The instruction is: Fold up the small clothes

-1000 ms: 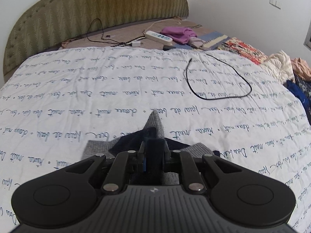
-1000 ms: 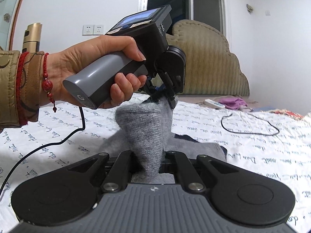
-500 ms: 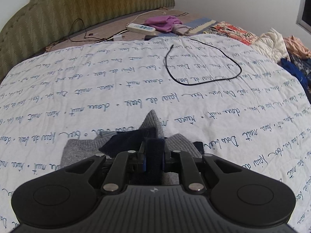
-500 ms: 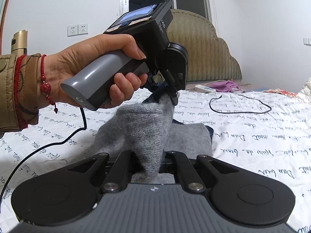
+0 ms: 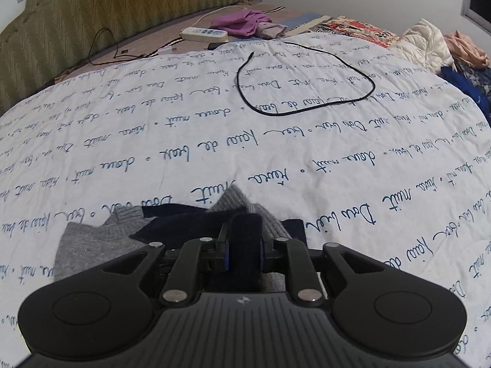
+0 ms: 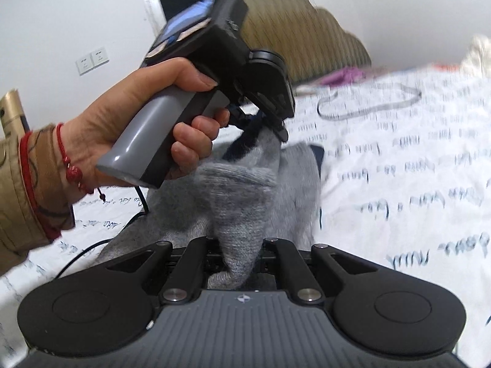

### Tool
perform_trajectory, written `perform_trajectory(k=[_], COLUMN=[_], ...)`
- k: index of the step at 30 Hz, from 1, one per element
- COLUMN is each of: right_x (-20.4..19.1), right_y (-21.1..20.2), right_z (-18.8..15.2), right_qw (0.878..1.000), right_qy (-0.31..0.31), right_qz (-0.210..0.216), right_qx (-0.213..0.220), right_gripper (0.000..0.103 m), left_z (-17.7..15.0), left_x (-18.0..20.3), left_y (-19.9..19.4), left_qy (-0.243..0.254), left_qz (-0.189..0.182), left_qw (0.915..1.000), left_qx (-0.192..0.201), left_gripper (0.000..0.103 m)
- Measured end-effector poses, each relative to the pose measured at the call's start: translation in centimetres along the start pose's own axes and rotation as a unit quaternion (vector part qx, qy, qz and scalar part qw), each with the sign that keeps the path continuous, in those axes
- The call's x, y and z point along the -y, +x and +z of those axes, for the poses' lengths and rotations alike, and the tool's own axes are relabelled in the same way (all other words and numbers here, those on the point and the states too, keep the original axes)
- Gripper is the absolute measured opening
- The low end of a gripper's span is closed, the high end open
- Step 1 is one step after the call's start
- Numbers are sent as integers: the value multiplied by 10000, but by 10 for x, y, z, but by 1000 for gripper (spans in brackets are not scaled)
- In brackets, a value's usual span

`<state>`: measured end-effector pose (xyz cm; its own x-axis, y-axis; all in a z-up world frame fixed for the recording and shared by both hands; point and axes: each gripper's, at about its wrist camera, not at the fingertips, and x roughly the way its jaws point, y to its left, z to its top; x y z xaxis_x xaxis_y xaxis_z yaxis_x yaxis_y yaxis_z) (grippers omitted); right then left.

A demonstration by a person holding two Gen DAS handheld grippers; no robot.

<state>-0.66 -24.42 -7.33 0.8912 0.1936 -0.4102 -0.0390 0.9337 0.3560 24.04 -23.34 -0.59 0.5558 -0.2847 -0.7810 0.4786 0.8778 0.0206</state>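
Left wrist view: left tongs clamping shut on the navy edge of the gray sweater, at 6 o'clock in the frame. Rest of the sweater lying low on the bed, spreading toward 8 o'clock, with a gray point poking up just past the tongs at 12 o'clock. Black cable looping well apart at 1 o'clock; power strip and purple cloth far off near the headboard. Likely carrying a fold across, judging by the lifted cloth. Worth keeping the pinch firm and low, so the navy edge is not slipping out.

Right wrist view: right tongs pinching a bunched ridge of gray knit at 6 o'clock. Left hand gripping the other tool's handle at 10 o'clock, its tongs biting the navy trim where the cloth peaks. Sweater hanging as a tent between the two grips, lower part draping onto the bed. Background smearing, suggesting quick motion. Advisable: moving both grips level and together, keeping the span taut, laying the held edge squarely over the flat part, then letting go only once the cloth is resting flat.
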Motion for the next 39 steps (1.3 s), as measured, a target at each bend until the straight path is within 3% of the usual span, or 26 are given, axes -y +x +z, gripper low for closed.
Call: perform_trajectory(k=[4, 6, 8, 12, 14, 20, 23, 26, 29, 33, 36, 38, 39], right_x=[13, 18, 21, 27, 31, 51, 53, 60, 66, 68, 68, 68, 67], right_y=[5, 8, 10, 11, 11, 7, 6, 7, -6, -25, -8, 17, 31], right_z=[-1, -1, -2, -2, -3, -6, -5, -9, -8, 23, 62, 83, 92], right_qw=[9987, 9973, 9958, 9930, 9900, 9723, 9729, 9709, 9698, 9825, 9892, 9911, 9916], right_qy=[445, 632, 786, 1038, 1247, 2101, 2124, 2207, 2225, 1769, 1369, 1198, 1127], right_qz=[186, 271, 336, 414, 488, 913, 823, 791, 861, 538, 500, 502, 528], right_qx=[-174, -249, -319, -394, -436, -474, -397, -478, -510, -201, -154, -286, -363], right_gripper=[11, 12, 16, 19, 29, 33, 14, 12, 24, 34, 39, 52, 53], left_z=[3, 5, 7, 13, 9, -44, -80, -116, -145, -152, -136, -125, -121], left_x=[-1, -5, -11, -28, -41, -83, -97, -104, -106, -110, -121, -127, -130], left_y=[4, -1, -9, -30, -43, -88, -109, -125, -135, -134, -123, -113, -108], left_qy=[-7, -153, -327, -574, -619, -651, -558, -361, 70, 511, 190, -143, -297], left_qz=[-163, -303, -333, -298, -201, -20, -21, -8, 179, 447, 250, -11, -50], left_qw=[9999, 9994, 9985, 9963, 9958, 9946, 9948, 9955, 9953, 9924, 9947, 9956, 9955], left_qx=[-46, 37, 273, 562, 642, 803, 852, 872, 945, 1021, 980, 930, 902], left_gripper=[44, 69, 78, 78, 78, 78, 79, 79, 79, 79, 79, 79, 79])
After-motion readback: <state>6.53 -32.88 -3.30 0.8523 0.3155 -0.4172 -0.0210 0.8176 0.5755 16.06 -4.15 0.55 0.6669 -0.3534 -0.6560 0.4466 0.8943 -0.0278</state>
